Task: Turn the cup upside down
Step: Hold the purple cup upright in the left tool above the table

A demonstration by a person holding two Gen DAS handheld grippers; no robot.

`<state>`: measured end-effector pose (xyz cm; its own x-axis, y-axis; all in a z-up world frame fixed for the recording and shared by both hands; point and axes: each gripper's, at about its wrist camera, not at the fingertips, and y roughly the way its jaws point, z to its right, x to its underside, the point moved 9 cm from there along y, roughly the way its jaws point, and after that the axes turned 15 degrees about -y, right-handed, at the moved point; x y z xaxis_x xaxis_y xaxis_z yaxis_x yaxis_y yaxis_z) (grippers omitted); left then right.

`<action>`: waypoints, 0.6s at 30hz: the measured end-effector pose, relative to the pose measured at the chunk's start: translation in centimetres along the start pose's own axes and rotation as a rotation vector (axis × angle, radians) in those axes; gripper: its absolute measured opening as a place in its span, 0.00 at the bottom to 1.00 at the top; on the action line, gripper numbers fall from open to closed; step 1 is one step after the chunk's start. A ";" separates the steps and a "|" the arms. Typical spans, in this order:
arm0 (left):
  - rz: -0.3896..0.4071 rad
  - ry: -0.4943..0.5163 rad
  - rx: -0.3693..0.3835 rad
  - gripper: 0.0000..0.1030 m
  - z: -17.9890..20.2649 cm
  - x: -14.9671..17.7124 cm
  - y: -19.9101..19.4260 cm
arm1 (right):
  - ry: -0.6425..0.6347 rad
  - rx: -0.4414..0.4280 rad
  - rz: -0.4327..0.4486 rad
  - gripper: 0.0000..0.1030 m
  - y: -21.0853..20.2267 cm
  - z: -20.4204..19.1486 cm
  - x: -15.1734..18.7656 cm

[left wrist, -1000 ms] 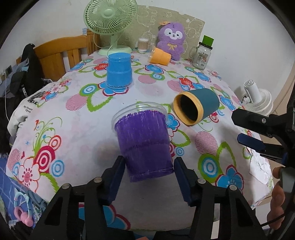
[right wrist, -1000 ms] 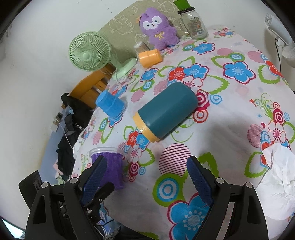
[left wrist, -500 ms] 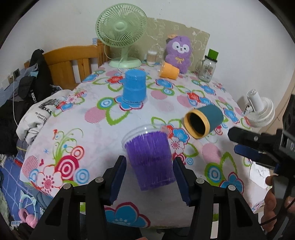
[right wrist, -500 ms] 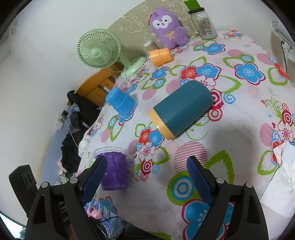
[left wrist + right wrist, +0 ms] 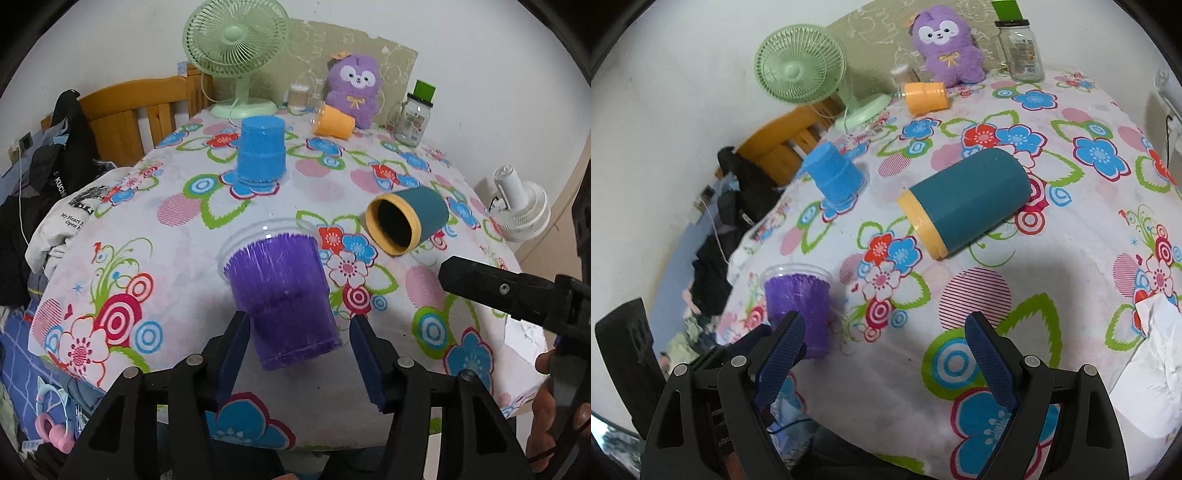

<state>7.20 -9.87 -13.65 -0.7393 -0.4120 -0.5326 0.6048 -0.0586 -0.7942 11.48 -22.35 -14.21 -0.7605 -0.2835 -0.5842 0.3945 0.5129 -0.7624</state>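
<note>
A purple plastic cup (image 5: pixel 284 299) with a clear rim stands mouth-up near the table's front edge, between the fingers of my left gripper (image 5: pixel 295 354). The jaws are spread wider than the cup's base and I see a gap on the right side. The cup also shows in the right wrist view (image 5: pixel 799 302). A teal cup with a yellow rim (image 5: pixel 408 223) lies on its side; it also shows in the right wrist view (image 5: pixel 964 201). My right gripper (image 5: pixel 886 362) is open and empty, hovering above the tablecloth in front of the teal cup.
A blue cup (image 5: pixel 261 149) stands upside down farther back. An orange cup (image 5: pixel 332 122) lies on its side by a purple plush toy (image 5: pixel 352 92). A green fan (image 5: pixel 236 48), a glass jar (image 5: pixel 413 118) and crumpled white paper (image 5: pixel 1156 365) are also around.
Both grippers drew back and rose from the table, then my left gripper came in close around the purple cup again. The cups have not moved.
</note>
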 end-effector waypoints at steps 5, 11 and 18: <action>-0.009 0.011 0.007 0.54 0.1 0.3 0.5 | -0.019 0.010 -0.020 0.87 0.6 -0.1 0.4; 0.003 0.019 0.013 0.41 0.2 -0.2 -0.2 | -0.016 0.006 -0.017 0.87 0.7 0.0 0.4; 0.026 0.020 0.023 0.39 0.3 -1.1 -1.0 | -0.013 0.001 -0.014 0.87 0.6 0.1 0.4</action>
<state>7.51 -9.65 -12.22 -0.7291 -0.3956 -0.5585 0.6299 -0.0689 -0.7736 11.47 -22.17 -14.95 -0.7594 -0.3009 -0.5768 0.3845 0.5077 -0.7710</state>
